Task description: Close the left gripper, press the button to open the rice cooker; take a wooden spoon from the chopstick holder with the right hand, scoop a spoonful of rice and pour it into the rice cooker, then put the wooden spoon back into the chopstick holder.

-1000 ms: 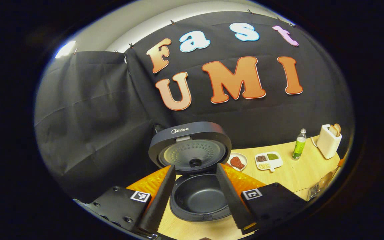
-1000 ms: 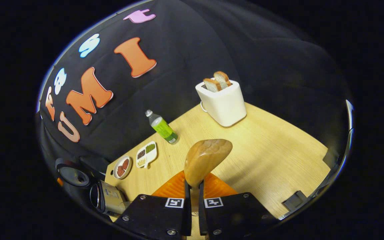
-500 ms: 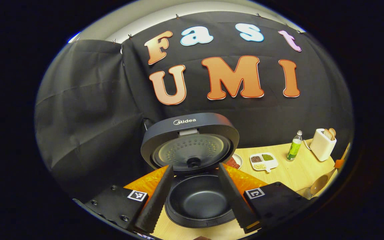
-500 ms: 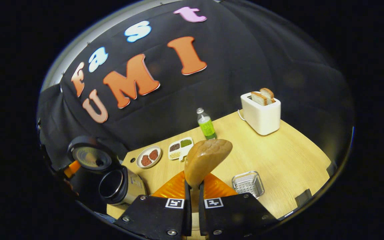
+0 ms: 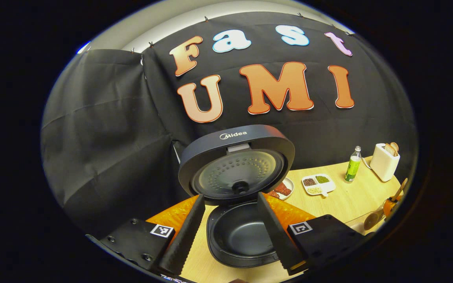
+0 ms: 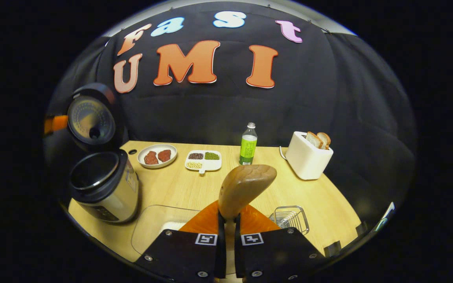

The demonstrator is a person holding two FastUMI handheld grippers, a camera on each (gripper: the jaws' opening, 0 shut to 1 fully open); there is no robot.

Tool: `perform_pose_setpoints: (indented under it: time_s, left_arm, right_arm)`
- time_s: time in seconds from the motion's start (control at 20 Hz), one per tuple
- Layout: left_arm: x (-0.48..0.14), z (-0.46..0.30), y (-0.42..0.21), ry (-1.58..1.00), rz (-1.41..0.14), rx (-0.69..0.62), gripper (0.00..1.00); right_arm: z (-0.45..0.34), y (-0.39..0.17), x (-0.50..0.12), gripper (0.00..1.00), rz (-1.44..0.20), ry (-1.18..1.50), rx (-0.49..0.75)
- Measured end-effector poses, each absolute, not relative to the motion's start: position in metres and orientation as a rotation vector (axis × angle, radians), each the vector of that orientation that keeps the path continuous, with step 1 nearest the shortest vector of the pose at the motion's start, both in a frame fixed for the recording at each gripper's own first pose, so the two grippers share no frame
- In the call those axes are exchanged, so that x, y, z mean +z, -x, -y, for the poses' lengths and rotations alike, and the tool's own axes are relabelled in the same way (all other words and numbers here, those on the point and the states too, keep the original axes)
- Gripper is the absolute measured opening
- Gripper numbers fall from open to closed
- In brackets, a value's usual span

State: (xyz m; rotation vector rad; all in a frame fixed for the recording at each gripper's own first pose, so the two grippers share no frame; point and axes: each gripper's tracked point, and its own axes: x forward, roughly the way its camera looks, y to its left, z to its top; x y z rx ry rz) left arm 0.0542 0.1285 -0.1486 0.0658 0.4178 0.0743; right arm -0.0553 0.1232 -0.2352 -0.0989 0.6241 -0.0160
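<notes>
Right gripper view, left to right: rice cooker (image 6: pixel 102 186) at the table's left edge, lid (image 6: pixel 91 120) raised, pot dark inside; round plate (image 6: pixel 157 155) with two reddish pieces; divided dish (image 6: pixel 204 160) of grains; green bottle (image 6: pixel 248 144); white toaster (image 6: pixel 308 159) with two bread slices; wire chopstick holder (image 6: pixel 290 218) near the front, right of centre; clear container (image 6: pixel 159 226) at front left, its contents partly hidden. Right gripper (image 6: pixel 227 224): fingers clamped on the handle of the wooden spoon (image 6: pixel 245 188), bowl upright above the table (image 6: pixel 321 196).

Left gripper view: left gripper (image 5: pixel 230 232), fingers spread apart, holding nothing, framing the open cooker; the spoon sits at the far right edge, over the container.
</notes>
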Motion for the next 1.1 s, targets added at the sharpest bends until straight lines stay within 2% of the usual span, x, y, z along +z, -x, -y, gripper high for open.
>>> perform_pose_setpoints:
  time_s: [0.2,0.35,0.7,1.1]
  left_arm:
    - [-0.153,-0.132,-0.059,-0.081,-0.425,0.056,0.91]
    - [-0.157,-0.126,-0.063,-0.082,-0.432,0.026,0.91]
    - [-0.167,-0.123,-0.069,-0.115,-0.446,-0.018,0.92]
    - [-0.17,-0.127,-0.071,-0.138,-0.453,-0.051,0.92]
  right_arm:
    - [-0.135,0.071,-0.265,0.08,-0.665,0.181,-0.015]
    - [-0.142,0.079,-0.284,0.08,-0.717,0.072,-0.05]
    - [-0.166,0.082,-0.302,0.08,-0.702,-0.017,-0.063]
    - [-0.164,0.083,-0.306,0.08,-0.725,-0.294,-0.167]
